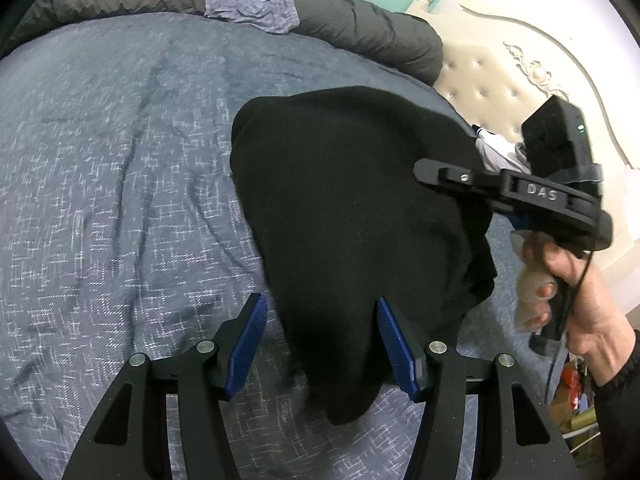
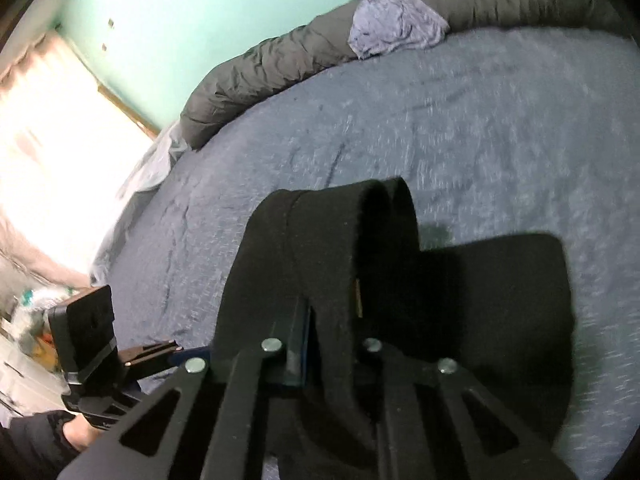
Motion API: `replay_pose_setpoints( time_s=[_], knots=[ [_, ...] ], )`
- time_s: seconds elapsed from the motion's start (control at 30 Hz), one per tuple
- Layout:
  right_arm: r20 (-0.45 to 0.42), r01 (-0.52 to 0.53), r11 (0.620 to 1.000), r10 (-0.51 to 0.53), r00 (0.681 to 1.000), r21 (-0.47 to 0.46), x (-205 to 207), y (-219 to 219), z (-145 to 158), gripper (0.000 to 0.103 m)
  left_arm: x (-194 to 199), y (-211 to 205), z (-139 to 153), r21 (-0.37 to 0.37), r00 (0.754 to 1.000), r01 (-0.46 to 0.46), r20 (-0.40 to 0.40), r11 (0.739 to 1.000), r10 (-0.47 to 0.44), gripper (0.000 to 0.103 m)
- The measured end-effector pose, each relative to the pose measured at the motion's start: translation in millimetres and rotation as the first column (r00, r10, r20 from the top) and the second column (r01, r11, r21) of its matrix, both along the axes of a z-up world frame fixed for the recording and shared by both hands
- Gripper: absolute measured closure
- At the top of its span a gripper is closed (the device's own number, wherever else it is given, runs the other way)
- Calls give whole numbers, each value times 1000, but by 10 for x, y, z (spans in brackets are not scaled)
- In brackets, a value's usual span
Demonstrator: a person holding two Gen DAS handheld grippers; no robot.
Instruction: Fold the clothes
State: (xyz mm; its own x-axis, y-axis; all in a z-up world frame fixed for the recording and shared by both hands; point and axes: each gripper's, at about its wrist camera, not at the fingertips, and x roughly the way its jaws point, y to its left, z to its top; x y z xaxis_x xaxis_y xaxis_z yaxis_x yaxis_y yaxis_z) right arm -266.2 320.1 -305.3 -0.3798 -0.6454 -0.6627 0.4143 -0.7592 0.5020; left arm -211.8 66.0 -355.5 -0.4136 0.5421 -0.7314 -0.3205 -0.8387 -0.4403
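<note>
Left gripper (image 1: 322,344): blue-padded fingers (image 1: 248,344) spread wide, nothing between the pads; the lower tip of the black garment (image 1: 352,216) hangs in the gap between them without being pinched. Right gripper (image 2: 324,344): fingers pressed together on a fold of the black garment (image 2: 384,280), cloth draped over and around the jaws, one blue pad edge just visible.

Black garment is held up off the bed by the right gripper, hanging over the blue-grey bedspread (image 1: 120,168). In the left wrist view it shows as a broad dark shape narrowing to a point near the camera. In the right wrist view a thick folded band curls upward, with a flat panel spreading to the right.

Right hand (image 1: 572,296) grips the right tool's handle, dark sleeve cuff at the wrist. Left tool body and a dark sleeve show low left in the right wrist view.

Farther back: rolled dark grey duvet (image 1: 360,28) along the far edge of the bed, a crumpled light blue cloth (image 1: 252,0) lying on it. Cream tufted headboard (image 1: 500,80) at right, teal wall (image 2: 180,20) behind.
</note>
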Motion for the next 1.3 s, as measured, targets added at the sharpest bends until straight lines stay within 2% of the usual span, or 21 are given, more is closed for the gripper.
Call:
replay_pose_setpoints(
  time_s=[0.2,0.37,0.53,0.7,0.83,0.97,1.17,1.3],
  knots=[
    [-49,19,996,-14,999,89,102,154,320,95,2,131,141,10,999,24,-24,1000,-24,42],
    [-26,26,997,-24,999,77,110,209,323,94,17,86,216,9,999,15,-40,1000,-15,42],
    [27,-22,999,23,999,-50,145,-34,213,91,32,-270,234,-1,998,-42,-41,999,42,42],
    [59,-90,981,102,993,-172,178,-448,182,88,66,-718,222,10,992,-126,-22,992,126,42],
    [35,-133,967,144,989,-217,185,-665,354,61,85,-941,231,23,985,-170,-18,985,171,42],
    [4,-169,954,175,984,-248,192,-846,540,58,73,-1002,202,22,984,-180,-12,983,180,42],
    [-49,-45,977,36,998,-208,160,-464,717,58,91,-1010,130,13,984,-179,2,984,179,42],
    [-31,90,988,-94,995,-127,132,-34,587,58,117,-957,134,12,986,-166,1,986,166,42]
  ],
)
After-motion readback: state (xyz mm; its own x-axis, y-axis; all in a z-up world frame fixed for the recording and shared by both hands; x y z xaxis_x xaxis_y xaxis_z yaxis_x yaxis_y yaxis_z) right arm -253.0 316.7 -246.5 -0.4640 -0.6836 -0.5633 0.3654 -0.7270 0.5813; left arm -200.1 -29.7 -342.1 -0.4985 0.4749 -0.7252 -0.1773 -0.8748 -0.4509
